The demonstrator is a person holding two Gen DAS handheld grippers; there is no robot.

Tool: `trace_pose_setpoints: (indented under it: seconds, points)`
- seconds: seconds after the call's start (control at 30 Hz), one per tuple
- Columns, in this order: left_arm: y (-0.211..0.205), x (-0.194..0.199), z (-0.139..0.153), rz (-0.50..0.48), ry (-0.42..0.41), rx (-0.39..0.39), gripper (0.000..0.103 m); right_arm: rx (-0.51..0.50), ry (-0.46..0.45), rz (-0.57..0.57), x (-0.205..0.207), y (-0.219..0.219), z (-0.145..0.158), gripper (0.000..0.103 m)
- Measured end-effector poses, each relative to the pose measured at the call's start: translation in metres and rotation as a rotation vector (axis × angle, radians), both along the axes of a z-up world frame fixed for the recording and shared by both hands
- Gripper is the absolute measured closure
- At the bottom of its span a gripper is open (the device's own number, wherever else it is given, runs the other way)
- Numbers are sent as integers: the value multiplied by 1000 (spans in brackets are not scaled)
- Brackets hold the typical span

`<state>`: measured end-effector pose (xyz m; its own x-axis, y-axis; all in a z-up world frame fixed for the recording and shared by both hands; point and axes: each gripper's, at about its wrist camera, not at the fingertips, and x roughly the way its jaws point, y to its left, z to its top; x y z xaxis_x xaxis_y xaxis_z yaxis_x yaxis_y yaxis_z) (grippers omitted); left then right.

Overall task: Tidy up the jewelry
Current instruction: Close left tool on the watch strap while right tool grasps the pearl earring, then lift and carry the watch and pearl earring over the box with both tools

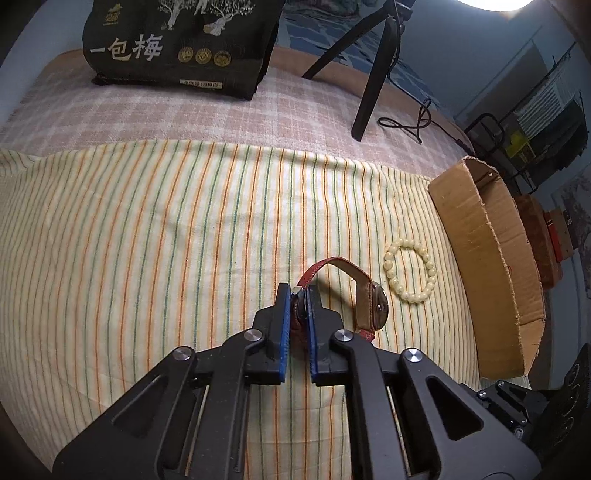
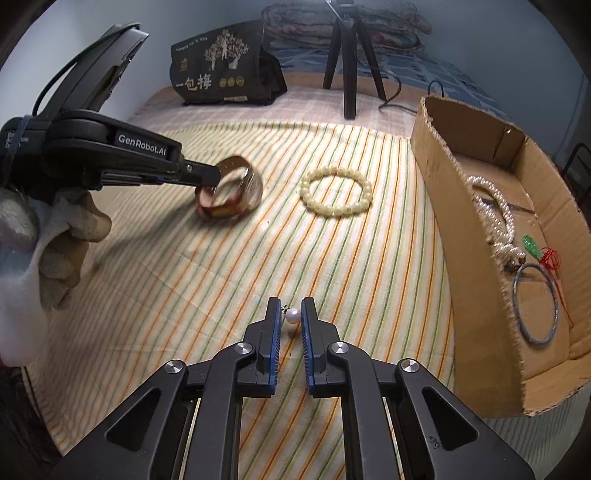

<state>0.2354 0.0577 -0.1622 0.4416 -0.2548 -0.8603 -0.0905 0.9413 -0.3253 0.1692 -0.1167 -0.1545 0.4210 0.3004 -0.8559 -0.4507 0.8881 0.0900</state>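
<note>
A home bedroom; bed (image 1: 147,122) under striped sheet (image 1: 147,240); folded quilts (image 2: 388,22) behind

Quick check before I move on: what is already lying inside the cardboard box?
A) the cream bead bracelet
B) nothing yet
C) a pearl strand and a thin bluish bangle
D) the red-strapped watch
C: the right wrist view shows a pearl strand and a thin bluish bangle on the floor of the cardboard box, while the cream bead bracelet lies on the striped cloth and the watch is in the left gripper.
</note>
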Motion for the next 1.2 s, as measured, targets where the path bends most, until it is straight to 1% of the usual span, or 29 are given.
trace_pose_setpoints:
  seconds: [0.2,0.47,0.73,1.0,1.2]
  points:
    - [3,-6,8,12,-14,5,97,20,-19,-7,-2,-3,11,94]
    - [1,-16,30,-3,-60,15,97,51,-39,-27,-7,-12,28,94]
    - [-9,-31,58,-33,-106,2,97,68,-84,-30,-17,-18,54,94]
    - [-30,-42,79,-73,-145,-9,97,77,-130,-73,-20,-44,76,94]
    - [-49,-38,89,-98,-164,-20,97,82,-156,-120,-15,-69,87,94]
